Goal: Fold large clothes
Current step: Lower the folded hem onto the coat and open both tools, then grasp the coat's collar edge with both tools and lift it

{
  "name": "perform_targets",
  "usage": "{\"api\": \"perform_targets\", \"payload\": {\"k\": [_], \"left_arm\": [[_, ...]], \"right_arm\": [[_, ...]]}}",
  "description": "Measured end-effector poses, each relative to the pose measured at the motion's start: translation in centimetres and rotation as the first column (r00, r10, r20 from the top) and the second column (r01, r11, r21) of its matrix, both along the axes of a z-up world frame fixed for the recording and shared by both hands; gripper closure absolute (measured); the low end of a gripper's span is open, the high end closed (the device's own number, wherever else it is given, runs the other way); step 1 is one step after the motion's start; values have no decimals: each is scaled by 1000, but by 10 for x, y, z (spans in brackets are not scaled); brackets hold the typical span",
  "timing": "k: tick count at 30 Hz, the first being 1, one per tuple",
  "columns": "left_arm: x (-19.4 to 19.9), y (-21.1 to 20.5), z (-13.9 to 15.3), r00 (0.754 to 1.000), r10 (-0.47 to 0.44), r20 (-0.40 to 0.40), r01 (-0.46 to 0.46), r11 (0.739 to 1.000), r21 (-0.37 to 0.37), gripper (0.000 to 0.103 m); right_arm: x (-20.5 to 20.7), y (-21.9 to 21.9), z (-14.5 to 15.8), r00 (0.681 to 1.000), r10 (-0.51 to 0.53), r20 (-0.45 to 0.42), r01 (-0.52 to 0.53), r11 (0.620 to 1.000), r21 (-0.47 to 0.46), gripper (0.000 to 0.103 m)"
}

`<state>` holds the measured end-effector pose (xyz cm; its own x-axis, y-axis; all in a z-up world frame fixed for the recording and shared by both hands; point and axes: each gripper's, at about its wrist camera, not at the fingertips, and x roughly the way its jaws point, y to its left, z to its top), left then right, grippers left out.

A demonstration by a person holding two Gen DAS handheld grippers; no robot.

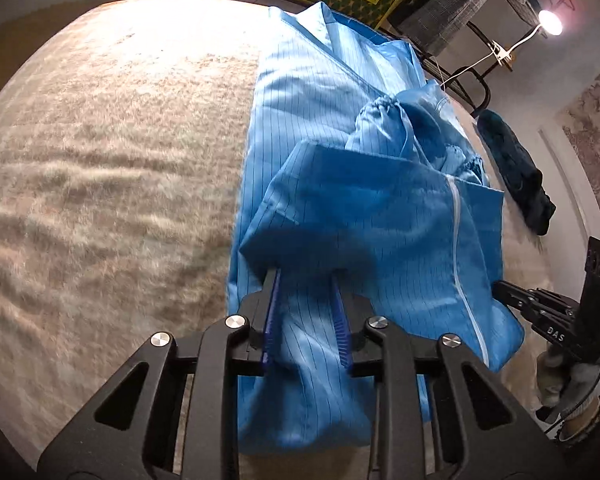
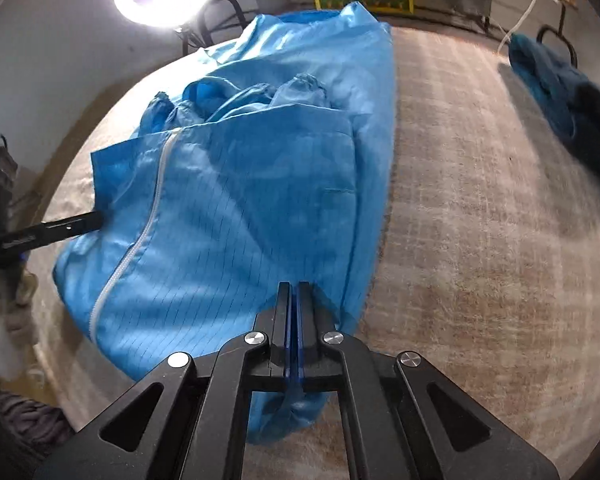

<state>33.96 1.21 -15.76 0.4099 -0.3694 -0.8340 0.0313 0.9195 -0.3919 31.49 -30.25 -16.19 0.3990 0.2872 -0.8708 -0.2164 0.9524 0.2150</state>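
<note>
garment [image 1: 372, 216] long axis runs away from both grippers. left gripper [image 1: 306, 312] jaws stand apart astride a fold; right gripper [image 2: 296, 316] jaws are clamped together on the near hem.

Black left claw [image 1: 306, 300], blue pads, silver screws, "DAS" marking

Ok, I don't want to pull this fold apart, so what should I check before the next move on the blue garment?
1. Right tool shut on the garment edge: ok.
2. Left tool gripping: not ok; its jaws stand apart, with cloth merely lying between them.
3. Cuffs covered by the fold: not ok; they poke out beyond it.
4. Dark blue cloth apart from the garment: ok.
5. Layers underneath lying smooth: cannot tell; hidden.
</note>
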Motion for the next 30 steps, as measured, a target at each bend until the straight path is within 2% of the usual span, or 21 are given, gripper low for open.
{"api": "perform_targets", "payload": {"k": [3, 6, 7, 9, 11, 12, 15, 17, 19, 22, 25, 28, 30], "left_arm": [[11, 7, 9, 999, 24, 39, -26, 999, 32, 76], [24, 16, 16, 997, 52, 58, -52, 999, -2, 76], [31, 20, 21, 996, 56, 71, -55, 998, -20, 76], [47, 26, 28, 993, 56, 102, -52, 998, -45, 76], [61, 31, 35, 988, 70, 140, -61, 996, -66, 58], [69, 35, 37, 985, 79, 150, -67, 994, -82, 53], [106, 43, 33, 989, 72, 127, -56, 990, -126, 51], [141, 50, 29, 992, 61, 111, -43, 987, -156, 50], [168, 56, 22, 994, 53, 101, -33, 981, -191, 43], [205, 64, 9, 994, 60, 90, -40, 977, -211, 42], [234, 59, -4, 995, 30, 94, -14, 986, -166, 42], [256, 44, -16, 994, -29, 108, 39, 995, -90, 42], [266, 37, -23, 994, -31, 104, 40, 996, -80, 42]], "right_arm": [[-3, -4, 11, 999, 25, 33, -25, 1000, -2, 101], [0, -9, 25, 998, 22, 58, -24, 999, 37, 101], [0, -9, 30, 997, 23, 74, -27, 998, 54, 97], [2, -5, 42, 991, 34, 127, -41, 998, 57, 78], [8, -6, 54, 981, 43, 188, -54, 997, 54, 65], [13, -7, 59, 974, 47, 219, -60, 997, 55, 62], [43, -22, 63, 971, 23, 239, -41, 997, 71, 62], [64, -36, 61, 973, 15, 230, -35, 996, 84, 62], [94, -49, 54, 978, 10, 207, -27, 997, 76, 62], [134, -65, 45, 983, -26, 184, 6, 994, 111, 62], [178, -81, 29, 985, -78, 153, 51, 983, 175, 62], [212, -83, 12, 988, -96, 117, 71, 977, 200, 62], [232, -78, 1, 989, -93, 112, 69, 978, 199, 62]]}}
